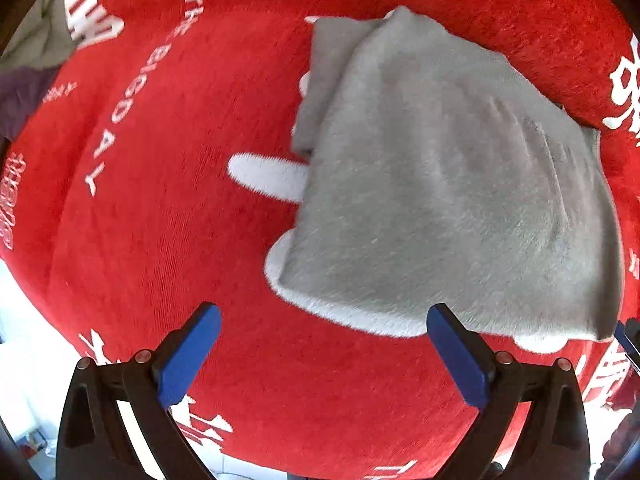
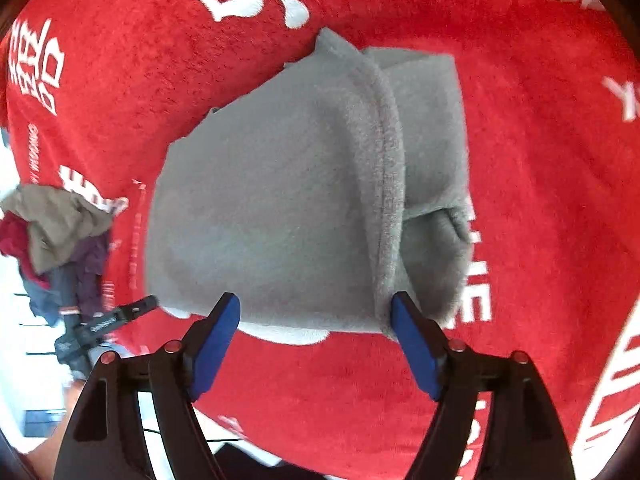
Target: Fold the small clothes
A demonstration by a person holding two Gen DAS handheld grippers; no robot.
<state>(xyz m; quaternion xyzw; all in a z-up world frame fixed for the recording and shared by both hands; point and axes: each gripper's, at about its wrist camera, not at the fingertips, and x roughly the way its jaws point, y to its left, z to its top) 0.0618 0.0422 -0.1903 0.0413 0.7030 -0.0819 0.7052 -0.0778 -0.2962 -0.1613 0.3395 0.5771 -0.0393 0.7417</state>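
The left claw [image 1: 323, 354] stands spread wide with nothing between its blue pads [image 1: 188, 356], pointing straight down over bare red cloth just off the near edge of the grey fleece garment [image 1: 440, 184]. The right claw [image 2: 316, 344] is also spread and empty; its pads [image 2: 416, 344] flank the garment's near edge without pressing it, one pad close beside the stitched hem [image 2: 384, 184].

The garment lies folded into a compact bundle near the middle of the red printed blanket [image 1: 160, 220], which covers the whole surface; what lies beneath cannot be told. One layer is doubled over another, and the hem runs across the top.

It looks like light, soft, thick fleece: limp, not slippery, nothing fragile. It should hold a fold by its own nap, but will sag if lifted from one point. The stitched hem and the folded corners look like the firmest places to pinch, taking both layers together so the fold does not open.

The right claw tilts steeply downward from the near side. A pile of other clothes [image 2: 60, 232] waits at the blanket's far left edge in the right wrist view.
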